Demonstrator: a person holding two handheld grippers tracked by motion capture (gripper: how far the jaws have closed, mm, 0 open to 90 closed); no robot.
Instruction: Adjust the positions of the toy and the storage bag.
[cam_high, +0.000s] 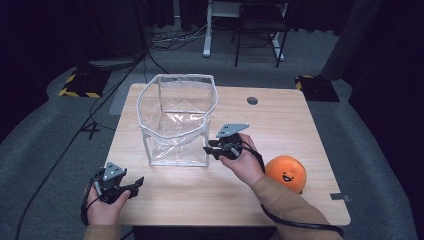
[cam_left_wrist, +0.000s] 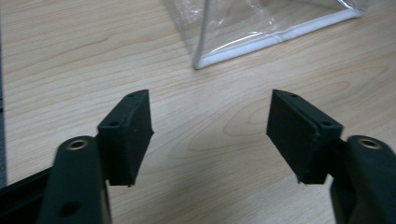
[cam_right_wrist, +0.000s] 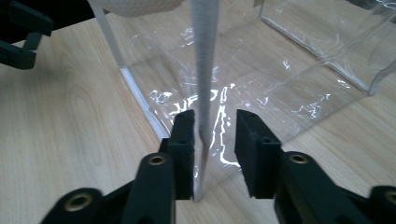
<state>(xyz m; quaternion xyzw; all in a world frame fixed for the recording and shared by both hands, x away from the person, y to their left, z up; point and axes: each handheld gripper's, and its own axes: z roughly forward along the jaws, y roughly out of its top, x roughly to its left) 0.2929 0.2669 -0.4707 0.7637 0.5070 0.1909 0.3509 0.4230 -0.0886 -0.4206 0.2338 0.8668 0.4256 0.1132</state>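
1. Bag, clear plastic with white-trimmed edges, stood open on the table, toward 11 o'clock of the middle.
2. An orange ball with a drawn face lay at 4 o'clock of the bag, well apart from it and just beside the person's right sleeve. A dark round hole sat in the tabletop at 2 o'clock of the bag. Nothing stood between either gripper and the bag.
3. Right gripper sat at the bag's right front corner, at 4 o'clock of it. In the right gripper view the white trim of that corner ran up between the jaws, against or just beside the left pad, with a gap to the right pad; the jaws were partly closed around it but not clamped.
4. Left gripper rested at 7 o'clock of the bag, well apart. In the left gripper view its jaws stood wide with bare wood between them, and the bag's lower corner lay ahead at 12 o'clock.
5. That view cut off most of the bag. Whether the trim touched the right gripper's left pad was hard to tell.
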